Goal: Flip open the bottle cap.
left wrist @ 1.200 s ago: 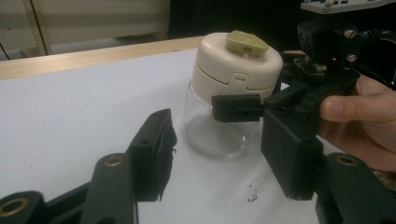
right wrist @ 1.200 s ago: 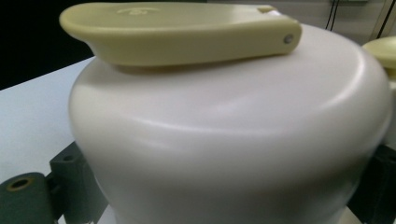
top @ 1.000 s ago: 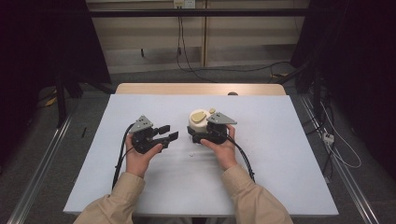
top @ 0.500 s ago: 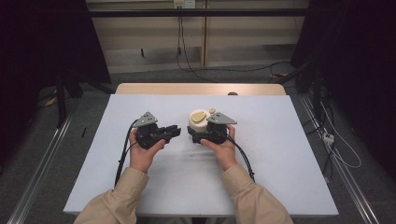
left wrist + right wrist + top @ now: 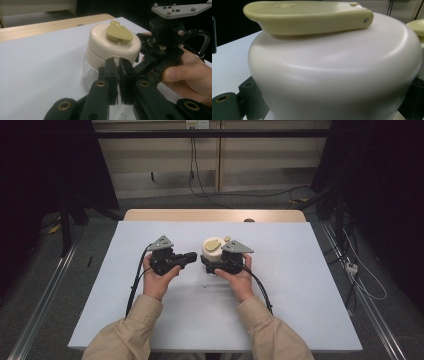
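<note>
A jar (image 5: pixel 212 251) stands upright on the white table (image 5: pixel 300 285), near the middle of it and a little toward the far side. Its long axis runs straight up: a clear glass body below, a cream lid (image 5: pixel 113 46) on top, seen in the left gripper view. On the lid lies a flat olive flap (image 5: pixel 119 33), roughly teardrop-shaped. In the high view the flap's broad end lies toward the person's left and its narrow hinged end points to the right and away, toward a small olive knob at the lid's rim.

The right gripper (image 5: pixel 220 266) is at the jar from the person's side. In the right gripper view the cream lid sits very close between the two dark jaws, one at each lower corner, and both jaws lie against the jar's sides, so the claw is clamped on the jar. The right hand (image 5: pixel 240 279) holds that gripper's body just behind it.

The left gripper (image 5: pixel 189 257) lies level, its jaws pointing to the person's right toward the jar. They have just been closing, and now stand together with nothing between them. In the left gripper view their tips are just short of the lid's lower edge; whether they touch it cannot be told. The left hand (image 5: pixel 157 280) holds it from below.
</note>
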The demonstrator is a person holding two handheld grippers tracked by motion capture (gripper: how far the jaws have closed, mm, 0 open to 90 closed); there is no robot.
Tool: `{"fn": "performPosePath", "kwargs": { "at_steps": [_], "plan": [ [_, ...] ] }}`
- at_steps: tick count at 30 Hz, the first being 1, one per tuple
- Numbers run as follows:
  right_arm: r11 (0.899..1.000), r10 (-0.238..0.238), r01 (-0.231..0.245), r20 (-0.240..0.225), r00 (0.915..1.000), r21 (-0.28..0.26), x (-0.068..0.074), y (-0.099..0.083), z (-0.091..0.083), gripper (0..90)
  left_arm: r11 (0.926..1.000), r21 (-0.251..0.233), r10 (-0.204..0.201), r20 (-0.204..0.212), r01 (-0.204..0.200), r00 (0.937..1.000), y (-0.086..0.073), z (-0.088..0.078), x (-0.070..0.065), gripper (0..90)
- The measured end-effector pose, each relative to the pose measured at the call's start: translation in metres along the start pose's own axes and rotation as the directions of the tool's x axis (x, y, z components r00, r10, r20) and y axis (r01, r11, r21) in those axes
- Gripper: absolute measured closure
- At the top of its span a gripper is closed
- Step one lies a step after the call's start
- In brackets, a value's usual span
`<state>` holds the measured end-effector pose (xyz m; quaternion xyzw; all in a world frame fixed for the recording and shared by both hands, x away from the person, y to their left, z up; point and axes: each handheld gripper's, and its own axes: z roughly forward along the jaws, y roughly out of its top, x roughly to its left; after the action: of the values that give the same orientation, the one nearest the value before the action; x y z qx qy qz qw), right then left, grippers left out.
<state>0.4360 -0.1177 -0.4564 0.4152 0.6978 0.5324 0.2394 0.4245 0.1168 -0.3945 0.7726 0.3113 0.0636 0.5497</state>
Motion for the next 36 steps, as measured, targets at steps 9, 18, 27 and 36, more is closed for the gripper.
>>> {"fn": "performPosePath", "kwargs": {
  "at_steps": [9,18,27,36],
  "plan": [
    [1.0,0.0,0.0,0.0,1.0,0.002,0.0,0.0,0.0,6.4,0.9999,0.007,-0.015,0.015,0.015,0.9998,0.007,0.005,0.0,90.0],
    [1.0,0.001,-0.001,0.001,1.0,0.002,0.0,0.0,0.0,6.4,0.9998,0.017,0.003,0.015,-0.004,0.9999,0.015,0.01,-0.004,90.0],
    [1.0,0.001,-0.001,0.0,1.0,0.002,0.0,0.0,0.0,6.4,0.9992,0.038,0.011,0.007,-0.011,0.9999,0.018,0.015,-0.006,90.0],
    [1.0,0.001,-0.001,0.0,1.0,0.003,0.0,0.0,0.0,6.4,0.9981,0.058,0.018,-0.003,-0.018,0.9998,0.017,0.02,-0.006,90.0]
  ]
}}
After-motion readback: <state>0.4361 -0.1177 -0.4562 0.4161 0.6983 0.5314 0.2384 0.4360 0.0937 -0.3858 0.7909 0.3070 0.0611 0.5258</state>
